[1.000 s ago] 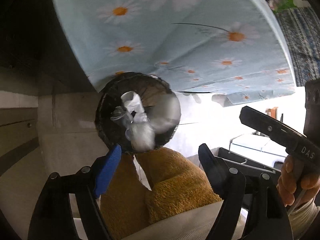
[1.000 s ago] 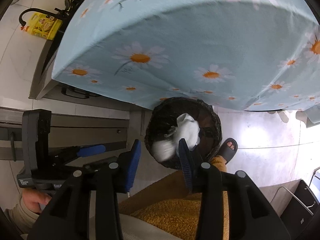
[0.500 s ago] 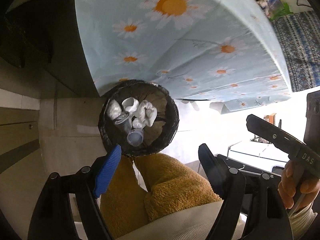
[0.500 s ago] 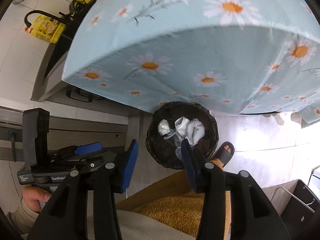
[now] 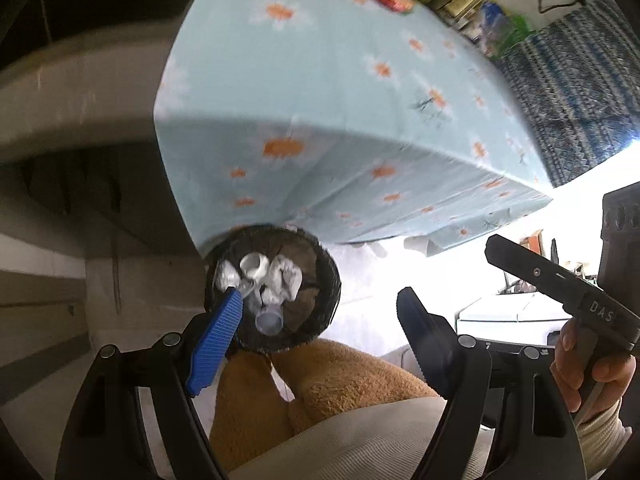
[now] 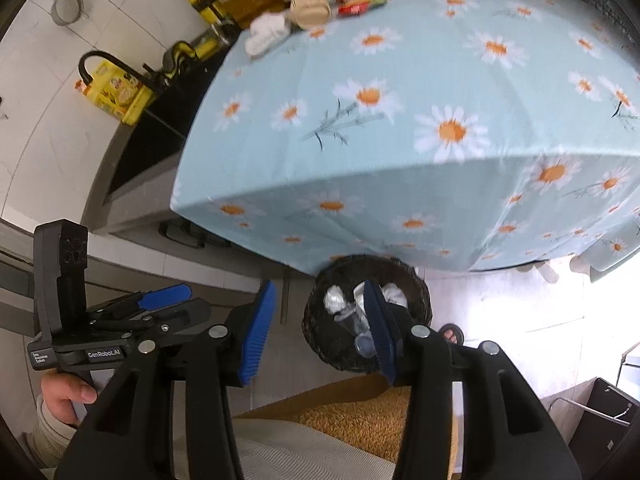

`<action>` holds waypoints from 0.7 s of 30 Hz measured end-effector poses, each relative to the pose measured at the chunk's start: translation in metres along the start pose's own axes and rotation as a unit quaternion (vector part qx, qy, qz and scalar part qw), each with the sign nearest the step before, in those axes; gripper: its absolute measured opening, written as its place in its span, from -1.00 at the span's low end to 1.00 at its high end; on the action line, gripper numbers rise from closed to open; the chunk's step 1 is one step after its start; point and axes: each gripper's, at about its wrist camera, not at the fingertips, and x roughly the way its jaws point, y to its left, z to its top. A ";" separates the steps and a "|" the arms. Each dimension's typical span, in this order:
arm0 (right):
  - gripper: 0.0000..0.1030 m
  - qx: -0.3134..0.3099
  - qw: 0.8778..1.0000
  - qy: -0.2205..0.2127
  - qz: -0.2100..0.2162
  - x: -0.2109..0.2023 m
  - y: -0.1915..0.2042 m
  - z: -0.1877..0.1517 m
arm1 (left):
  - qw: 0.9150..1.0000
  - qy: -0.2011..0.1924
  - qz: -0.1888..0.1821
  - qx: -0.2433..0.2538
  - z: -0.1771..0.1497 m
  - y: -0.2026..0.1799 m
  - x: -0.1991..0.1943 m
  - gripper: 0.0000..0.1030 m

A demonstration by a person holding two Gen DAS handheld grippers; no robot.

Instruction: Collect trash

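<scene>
Both tools have lifted away from the bin (image 6: 368, 314) since a second ago, so more tabletop (image 6: 440, 80) shows. Left tool (image 5: 320, 332) and right tool (image 6: 320, 328) hang apart, empty. Tissues (image 5: 286, 276) sit in the bin; another wad (image 6: 266, 34) waits up top, probably next.

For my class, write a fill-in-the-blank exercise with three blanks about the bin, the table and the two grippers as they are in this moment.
1. The dark wicker trash bin stands on the floor at the edge of a table whose cloth is printed with ____.
2. Both the left gripper and the right gripper are ____ and hold nothing.
3. The crumpled white paper lies ____ the bin.

Missing words: daisies; open; inside
</scene>
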 end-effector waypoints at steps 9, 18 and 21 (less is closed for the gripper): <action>0.16 -0.004 0.998 -0.063 0.002 -0.036 0.008 0.014 | 0.999 -0.040 0.006 0.037 0.021 -0.015 -0.036 0.50; 0.51 -0.030 0.993 -0.110 -0.007 -0.069 0.012 0.047 | 0.994 -0.079 0.006 0.072 0.051 -0.036 -0.072 0.50; 0.57 -0.048 0.992 -0.118 -0.021 -0.076 0.014 0.062 | 0.993 -0.091 0.006 0.072 0.061 -0.040 -0.080 0.58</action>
